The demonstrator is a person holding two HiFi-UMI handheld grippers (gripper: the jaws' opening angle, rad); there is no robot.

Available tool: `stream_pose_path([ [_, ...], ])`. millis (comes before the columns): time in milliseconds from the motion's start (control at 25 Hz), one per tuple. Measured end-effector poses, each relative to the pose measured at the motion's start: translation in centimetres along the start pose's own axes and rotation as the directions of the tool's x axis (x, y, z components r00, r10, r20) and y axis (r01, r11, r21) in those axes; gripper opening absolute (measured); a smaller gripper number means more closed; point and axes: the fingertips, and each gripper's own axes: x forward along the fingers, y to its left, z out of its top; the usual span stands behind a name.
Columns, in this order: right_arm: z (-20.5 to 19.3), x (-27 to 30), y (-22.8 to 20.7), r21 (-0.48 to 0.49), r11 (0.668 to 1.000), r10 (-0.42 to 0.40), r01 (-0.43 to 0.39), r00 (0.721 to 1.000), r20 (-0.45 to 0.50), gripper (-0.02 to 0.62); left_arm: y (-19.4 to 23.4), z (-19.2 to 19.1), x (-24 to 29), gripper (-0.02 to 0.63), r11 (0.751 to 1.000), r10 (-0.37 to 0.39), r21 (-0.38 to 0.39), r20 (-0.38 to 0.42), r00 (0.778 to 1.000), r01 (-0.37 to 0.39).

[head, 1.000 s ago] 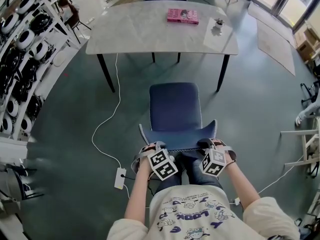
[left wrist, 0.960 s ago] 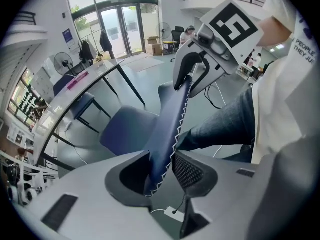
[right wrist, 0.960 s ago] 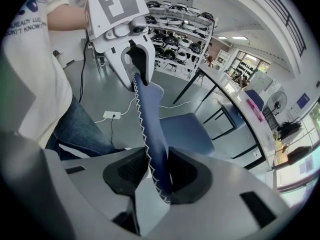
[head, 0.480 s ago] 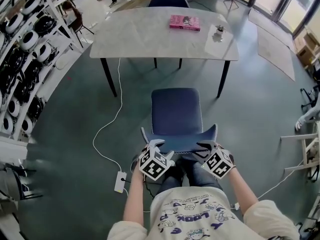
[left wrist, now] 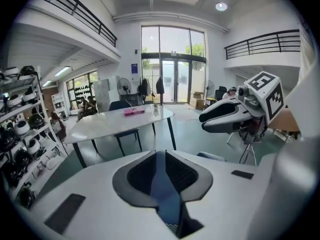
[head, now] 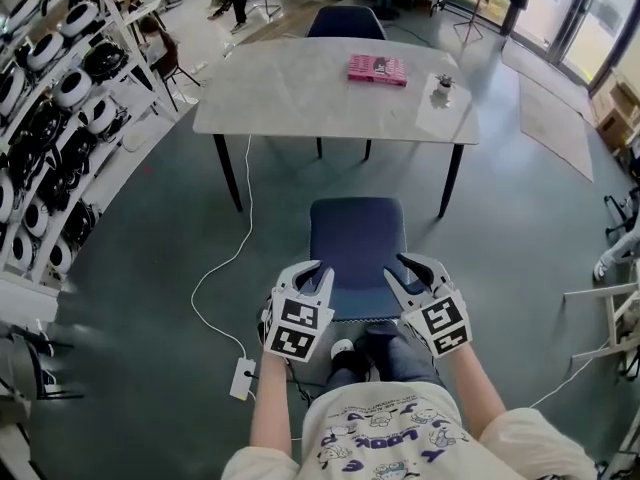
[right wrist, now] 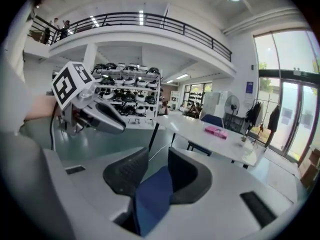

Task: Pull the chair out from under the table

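1. Left tongs [head: 312,274] and right tongs [head: 413,273]: each slightly apart, jaws just been closing, nothing gripped. Only blue upholstery shows through each gap.
2. Chair [head: 356,240]: just beyond the tongs, standing clear of the table's near edge. Padded blue fabric, seat with rounded corners.
3. Handling, as judged: the pull looks complete. Lift both tongs away together without snagging the chair.
4. Table [head: 300,88]: pale stone-look top, rounded corners, slim dark legs.

Blue chair [head: 355,248] upright, clear of table [head: 300,88] (gry top).
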Motion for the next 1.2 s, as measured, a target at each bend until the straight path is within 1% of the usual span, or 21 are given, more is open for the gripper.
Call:
stream_pose_path([
  [120,3.3,-0.2,-1.6,0.025,0.997,-0.072,0.070,0.994,0.082,0.120,1.7,2.5,-1.3,0.058,0.997,0.067,-0.033,0.064,0.996,-0.065],
  [240,5.8,-0.6,-2.8,0.052,0.992,-0.118,0.112,0.982,0.145,0.102,2.9,4.8,-2.6,0.049,0.990,0.127,-0.075,0.130,0.983,-0.118],
  [320,7.4,-1.0,-3.4,0.063,0.989,-0.145,0.136,0.973,0.180,0.084,4.0,6.4,-3.8,0.044,0.979,0.192,-0.097,0.177,0.965,-0.177],
  [440,9.6,-1.6,-4.4,0.091,0.979,-0.198,0.181,0.953,0.231,0.050,5.7,8.3,-5.5,0.031,0.957,0.283,-0.134,0.239,0.929,-0.257],
  [560,10.9,-2.1,-5.4,0.121,0.965,-0.259,0.234,0.927,0.273,0.005,6.4,9.5,-6.7,0.026,0.943,0.318,-0.197,0.285,0.904,-0.270],
  [680,12.1,-2.5,-6.0,0.134,0.955,-0.294,0.266,0.907,0.302,0.005,7.1,10.5,-7.8,0.023,0.929,0.350,-0.239,0.319,0.881,-0.283],
  [840,13.4,-3.1,-6.7,0.147,0.946,-0.323,0.290,0.886,0.333,0.005,7.4,11.6,-8.4,0.020,0.921,0.375,-0.249,0.353,0.857,-0.300],
  [1000,14.5,-3.4,-6.9,0.154,0.940,-0.339,0.303,0.872,0.354,0.005,7.8,12.3,-9.2,0.017,0.910,0.402,-0.266,0.372,0.837,-0.319],
  [1200,15.3,-3.7,-7.2,0.181,0.933,-0.357,0.310,0.859,0.368,0.005,8.0,12.9,-9.9,0.017,0.898,0.427,-0.289,0.384,0.818,-0.333],
])
